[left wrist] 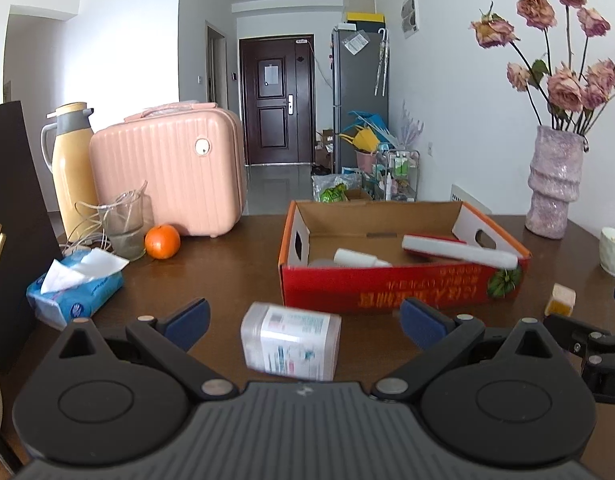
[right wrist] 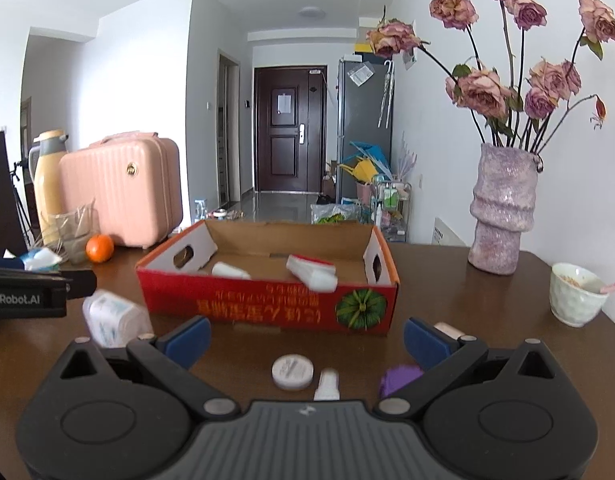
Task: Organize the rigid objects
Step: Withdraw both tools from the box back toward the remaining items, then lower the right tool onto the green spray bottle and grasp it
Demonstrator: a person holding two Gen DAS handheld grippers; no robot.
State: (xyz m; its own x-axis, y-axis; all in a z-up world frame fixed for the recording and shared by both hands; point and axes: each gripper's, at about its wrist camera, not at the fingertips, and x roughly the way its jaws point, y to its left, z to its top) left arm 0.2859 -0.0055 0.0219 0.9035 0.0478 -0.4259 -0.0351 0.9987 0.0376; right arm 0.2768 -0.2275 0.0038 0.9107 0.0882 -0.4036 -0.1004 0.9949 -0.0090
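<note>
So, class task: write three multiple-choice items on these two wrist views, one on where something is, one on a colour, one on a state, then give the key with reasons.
1. Where is the orange?
A. inside the cardboard box
B. on the table in front of the pink case
C. in the bowl

2. What colour is the front outer wall of the cardboard box?
A. red
B. blue
C. green

3. How do the jaws of the left gripper stand?
A. shut on the plastic jar
B. shut on nothing
C. open, with the jar between them

Key: 1 B, the orange sits on the table by the glass, before the pink case. 2 A, the printed wall is red. 3 C, both blue pads stand wide apart, clear of the plastic jar.
</note>
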